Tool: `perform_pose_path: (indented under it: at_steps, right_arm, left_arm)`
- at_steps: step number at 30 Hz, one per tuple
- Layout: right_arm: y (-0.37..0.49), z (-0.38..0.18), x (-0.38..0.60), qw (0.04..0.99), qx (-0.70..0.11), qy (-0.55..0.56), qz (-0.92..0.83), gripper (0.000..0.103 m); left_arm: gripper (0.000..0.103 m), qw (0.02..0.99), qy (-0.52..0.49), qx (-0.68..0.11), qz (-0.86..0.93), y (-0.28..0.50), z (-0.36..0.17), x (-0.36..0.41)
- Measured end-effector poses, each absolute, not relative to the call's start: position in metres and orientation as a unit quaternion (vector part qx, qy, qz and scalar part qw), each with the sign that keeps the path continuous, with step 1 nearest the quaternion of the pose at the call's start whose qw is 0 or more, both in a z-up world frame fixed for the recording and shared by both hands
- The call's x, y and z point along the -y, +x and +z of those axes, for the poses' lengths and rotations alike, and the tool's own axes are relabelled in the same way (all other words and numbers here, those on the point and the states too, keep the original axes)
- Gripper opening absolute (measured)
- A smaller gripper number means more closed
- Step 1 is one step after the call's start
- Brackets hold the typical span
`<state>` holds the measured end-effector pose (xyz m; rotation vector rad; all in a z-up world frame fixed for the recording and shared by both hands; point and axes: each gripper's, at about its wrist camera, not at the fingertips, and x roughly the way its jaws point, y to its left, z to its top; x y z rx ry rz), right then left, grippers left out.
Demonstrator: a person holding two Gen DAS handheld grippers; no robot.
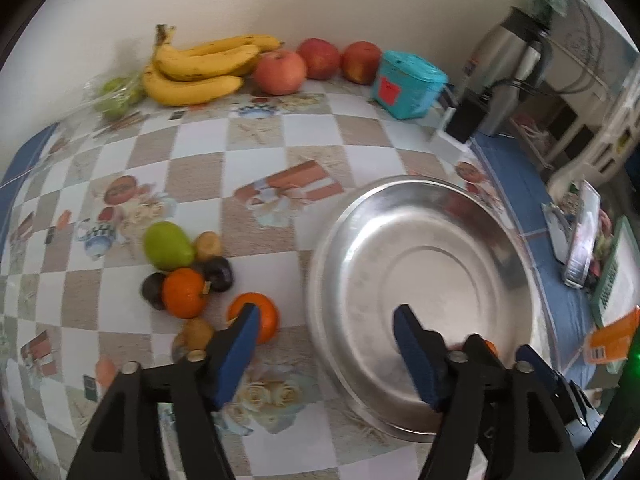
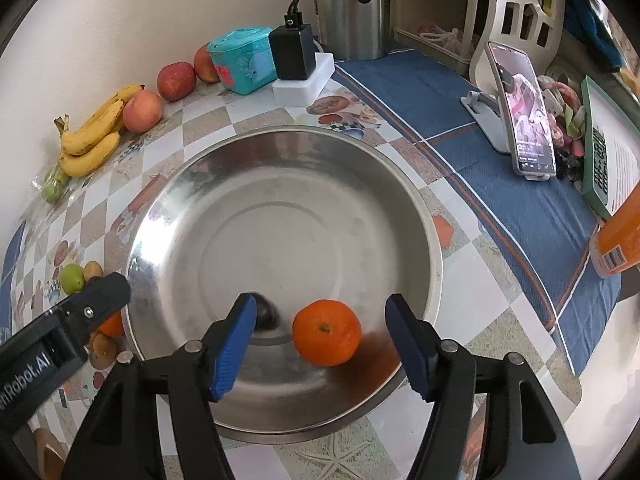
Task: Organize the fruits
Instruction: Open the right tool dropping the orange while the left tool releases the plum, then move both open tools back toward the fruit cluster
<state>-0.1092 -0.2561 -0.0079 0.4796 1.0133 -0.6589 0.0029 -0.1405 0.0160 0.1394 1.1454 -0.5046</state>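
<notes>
A steel bowl (image 2: 280, 200) holds an orange (image 2: 326, 332) and a dark plum (image 2: 266, 316). My right gripper (image 2: 320, 302) stands open over the bowl's near side. The orange lies loose between its blue pads, touching neither. My left gripper (image 1: 326, 316) is open and holds nothing above the left rim of the bowl (image 1: 420, 280). Left of the bowl lies a small pile: a green fruit (image 1: 168, 246), an orange (image 1: 184, 292), dark plums (image 1: 218, 274) and brown fruits (image 1: 198, 334). Another orange (image 1: 266, 320) sits just behind my left finger.
Bananas (image 1: 196, 68), three apples (image 1: 280, 72) and bagged green fruit (image 1: 118, 94) line the back wall. A teal box (image 1: 408, 84), a charger (image 2: 292, 54) and a kettle (image 2: 352, 4) stand behind the bowl. A phone on a stand (image 2: 524, 112) and an orange bottle (image 2: 620, 236) are at right.
</notes>
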Motion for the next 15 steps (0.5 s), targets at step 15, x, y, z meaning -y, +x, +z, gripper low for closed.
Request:
perform_pose_path:
  at_steps: [15]
  right_arm:
    - [-0.106,-0.010,0.251,0.798,-0.477,0.212,-0.302,0.069]
  left_arm:
    - [0.101,0.813,0.043,-0.568,-0.122,0.028,0.000,0.091]
